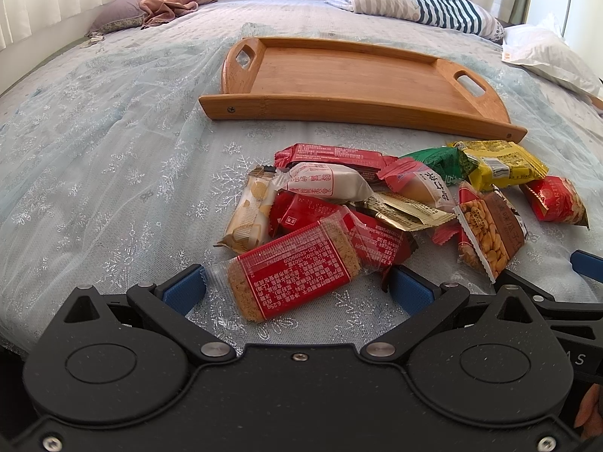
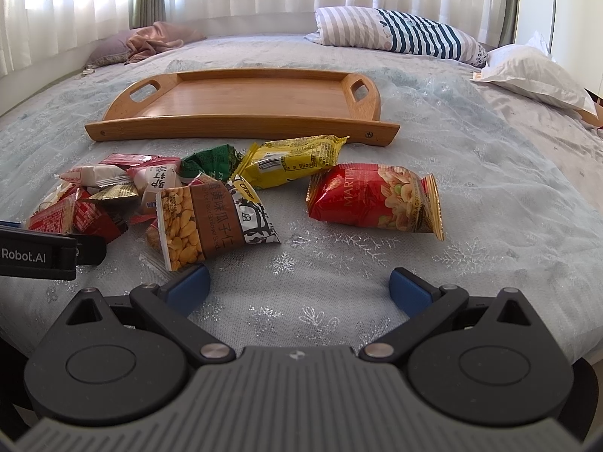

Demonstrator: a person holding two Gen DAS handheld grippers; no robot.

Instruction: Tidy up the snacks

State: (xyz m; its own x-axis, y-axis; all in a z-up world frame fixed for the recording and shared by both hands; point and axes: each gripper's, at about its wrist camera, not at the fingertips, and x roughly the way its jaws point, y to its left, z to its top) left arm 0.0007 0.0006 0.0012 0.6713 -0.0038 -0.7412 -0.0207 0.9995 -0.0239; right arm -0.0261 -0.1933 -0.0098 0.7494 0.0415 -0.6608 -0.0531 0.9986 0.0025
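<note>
my left gripper (image 1: 297, 286) is open, its blue fingers (image 1: 184, 288) on both sides of the near end of the biscuit pack (image 1: 294, 269). the pack lies on the bed (image 1: 94, 158) just ahead, long axis slanting from near-left to far-right. it is clear wrap with a red label, at the front of the snack pile (image 1: 395, 196). my right gripper (image 2: 299, 286) is open too and holds nothing, so i judge the left is nearer. the wooden tray (image 1: 339, 109) waits empty behind the pile.

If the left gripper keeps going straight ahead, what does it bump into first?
Probably the clear-wrapped red biscuit bar; it already lies between the open left gripper fingers, with the snack pile right behind.
</note>
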